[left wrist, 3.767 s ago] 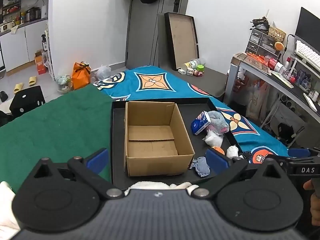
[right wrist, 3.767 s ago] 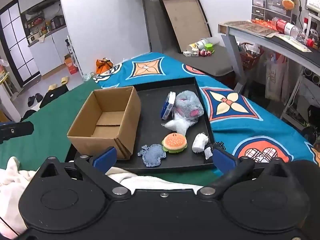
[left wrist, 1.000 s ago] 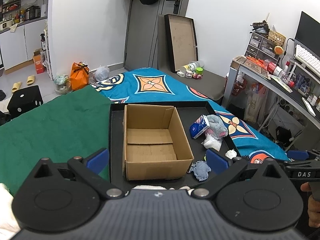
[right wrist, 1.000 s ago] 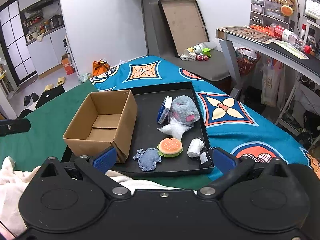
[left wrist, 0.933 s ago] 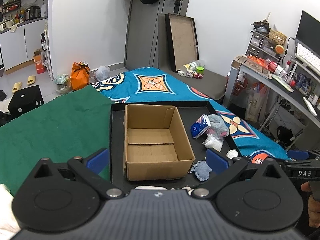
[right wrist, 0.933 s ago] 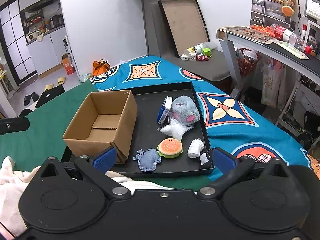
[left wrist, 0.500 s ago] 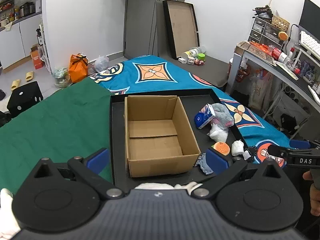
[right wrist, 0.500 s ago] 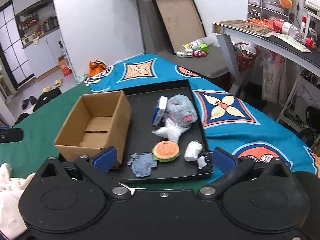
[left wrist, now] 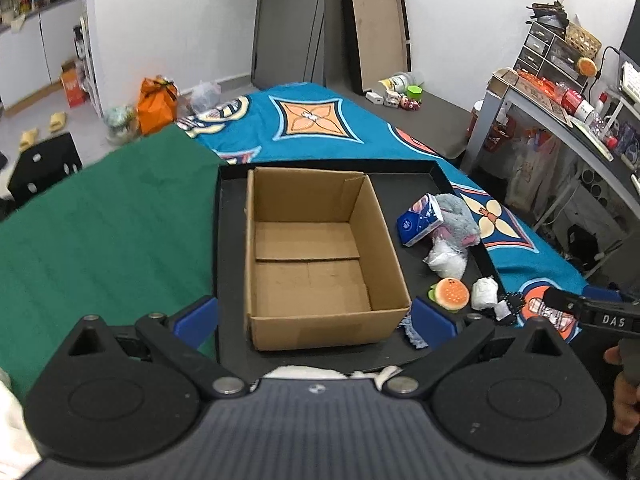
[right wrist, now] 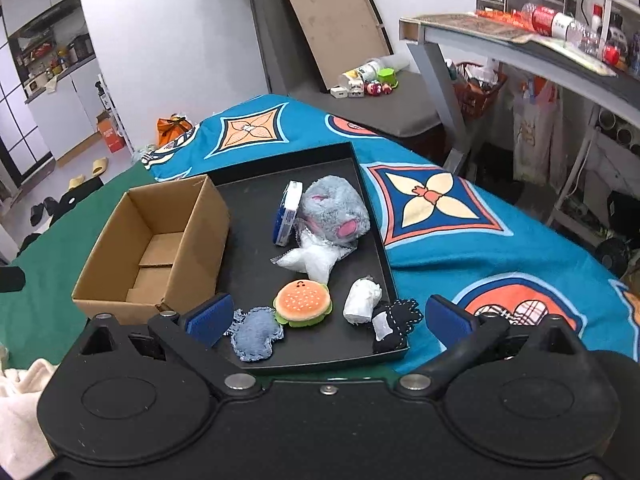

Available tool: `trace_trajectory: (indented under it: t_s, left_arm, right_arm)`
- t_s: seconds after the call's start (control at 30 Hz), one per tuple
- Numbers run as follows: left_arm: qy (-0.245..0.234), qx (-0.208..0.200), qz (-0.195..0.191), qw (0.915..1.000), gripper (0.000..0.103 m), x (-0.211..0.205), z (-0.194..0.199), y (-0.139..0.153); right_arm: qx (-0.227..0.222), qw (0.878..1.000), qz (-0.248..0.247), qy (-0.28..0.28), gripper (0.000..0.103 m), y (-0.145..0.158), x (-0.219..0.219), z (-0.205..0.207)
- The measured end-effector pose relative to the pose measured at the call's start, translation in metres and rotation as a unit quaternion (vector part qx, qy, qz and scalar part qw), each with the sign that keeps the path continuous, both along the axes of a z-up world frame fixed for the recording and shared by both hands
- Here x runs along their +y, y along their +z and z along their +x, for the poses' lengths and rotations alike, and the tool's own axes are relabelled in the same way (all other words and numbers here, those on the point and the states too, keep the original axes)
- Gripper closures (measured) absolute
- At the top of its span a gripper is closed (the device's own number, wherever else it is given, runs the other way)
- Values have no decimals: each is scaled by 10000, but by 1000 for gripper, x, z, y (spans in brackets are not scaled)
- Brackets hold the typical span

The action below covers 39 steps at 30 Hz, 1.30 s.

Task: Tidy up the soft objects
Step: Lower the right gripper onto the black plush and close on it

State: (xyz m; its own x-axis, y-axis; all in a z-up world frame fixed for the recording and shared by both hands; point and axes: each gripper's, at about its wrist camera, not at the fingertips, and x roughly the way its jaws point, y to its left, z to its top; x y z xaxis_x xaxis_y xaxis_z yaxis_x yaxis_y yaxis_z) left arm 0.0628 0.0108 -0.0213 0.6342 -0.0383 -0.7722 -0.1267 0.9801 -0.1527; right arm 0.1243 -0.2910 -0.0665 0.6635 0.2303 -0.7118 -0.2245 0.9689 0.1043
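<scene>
Right wrist alone shows whole denim plush (right wrist: 256, 333).

We see a bed (right wrist: 500, 248): blue patterned cover right, green cloth (left wrist: 100, 240) left. Black tray (right wrist: 312, 354) sits across both.

orange bag (left wrist: 157, 98) on floor | yellow slippers (right wrist: 86, 173) | desk (right wrist: 520, 46)
</scene>
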Motion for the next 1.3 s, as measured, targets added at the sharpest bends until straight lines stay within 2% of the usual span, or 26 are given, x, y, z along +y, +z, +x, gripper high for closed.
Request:
trace_trajectory:
  t_s: [0.33, 0.4, 0.47, 0.57, 0.8, 0.97, 1.2, 1.23, 1.3]
  left_arm:
    - [67, 302, 199, 9993, 3, -2, 21, -18]
    - [134, 349, 168, 9992, 3, 1, 26, -20]
    - [201, 353, 124, 9991, 4, 4, 28, -22]
    - [249, 341, 154, 9990, 8, 6, 33, -26]
    - [436, 573, 74, 9974, 23, 14, 40, -47]
    - [493, 653, 54, 9966, 28, 16, 48, -59]
    - [619, 791, 100, 9949, 31, 18, 58, -74]
    - [651, 815, 91, 9945, 31, 18, 59, -76]
    - [691, 832, 80, 9941, 31, 20, 60, -80]
  right_arm:
    - [15, 10000, 84, -45, 1, -15, -2, 12]
    - [15, 9999, 96, -45, 4, -19, -2, 13]
    - [49, 9999, 128, -46, 12, -23, -2, 15]
    - [134, 9998, 159, -49, 15, -31, -2, 21]
    - [353, 9985, -176, -380, 27, -53, 0, 35]
    - [463, 9948, -594, -688, 28, -65, 0, 50]
    - [665, 9902, -1007, -696, 28, -84, 3, 65]
    - [694, 9899, -1036, -675, 31, -87, 3, 66]
    - [781, 9890, -1080, -636, 45, -90, 3, 68]
